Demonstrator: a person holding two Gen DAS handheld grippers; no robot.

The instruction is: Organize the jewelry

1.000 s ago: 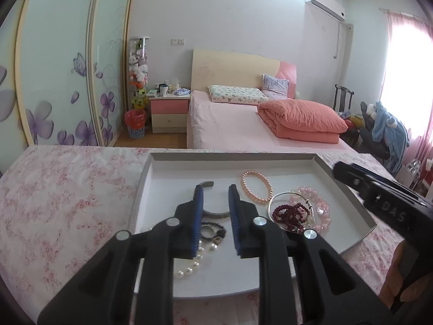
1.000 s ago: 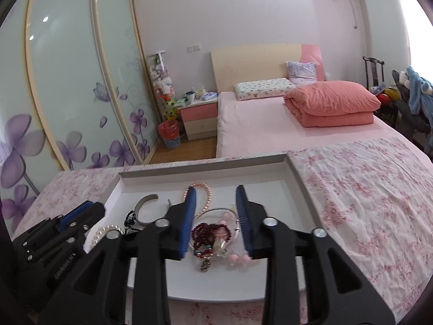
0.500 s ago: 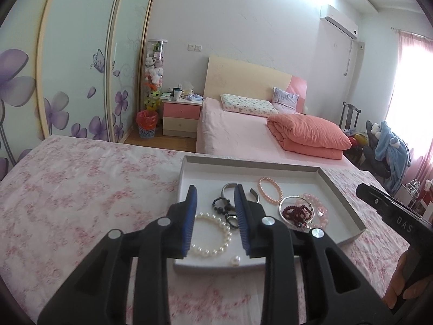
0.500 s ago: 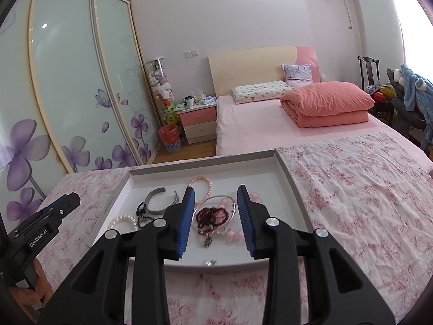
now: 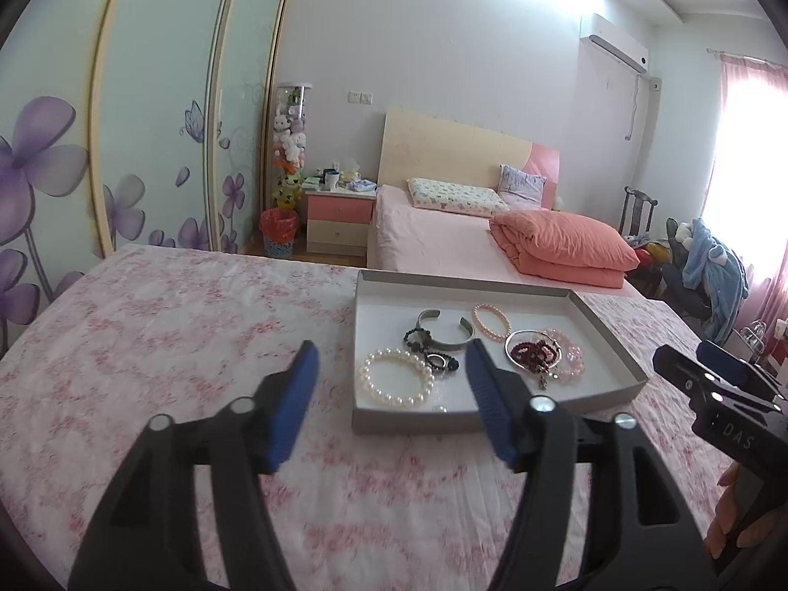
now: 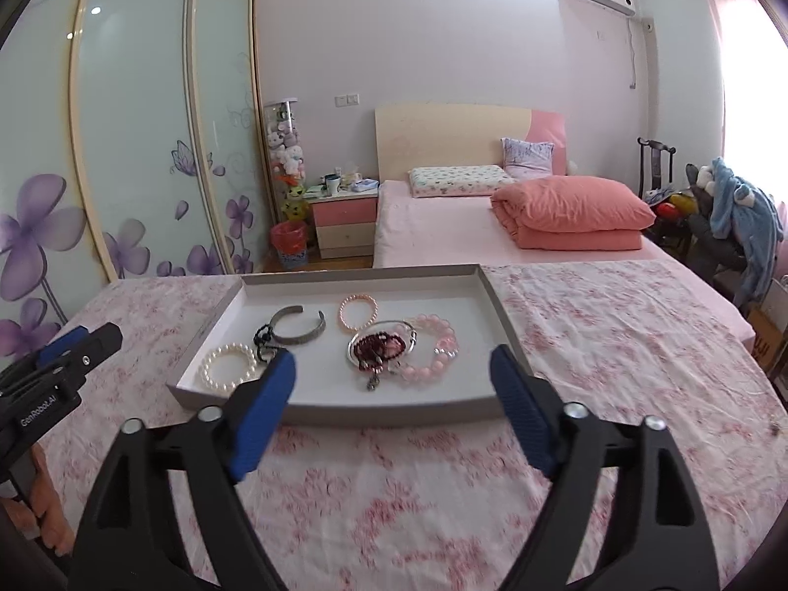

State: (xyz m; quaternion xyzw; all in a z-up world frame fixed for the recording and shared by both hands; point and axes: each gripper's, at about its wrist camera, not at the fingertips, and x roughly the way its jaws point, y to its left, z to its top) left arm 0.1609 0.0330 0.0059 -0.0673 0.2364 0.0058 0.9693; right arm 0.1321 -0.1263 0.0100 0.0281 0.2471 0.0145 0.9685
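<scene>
- The left tool point(image 5: 391, 364) hangs over the floral cloth point(image 5: 172, 335) just left of the tray point(image 5: 610, 344), its blue pads spread apart with nothing between them; its jaws have just been opening.
- A white pearl bracelet point(image 6: 227, 368), a grey cuff bangle point(image 6: 300, 326), a small pink bead bracelet point(image 6: 358, 312), dark red beads point(image 6: 377, 348) inside a silver ring and a pale pink bracelet point(image 6: 433, 350) lie in the shallow tray.
- The right tool point(image 6: 394, 369) hovers before the tray's near edge, jaws wide and empty, having just been opening.
</scene>
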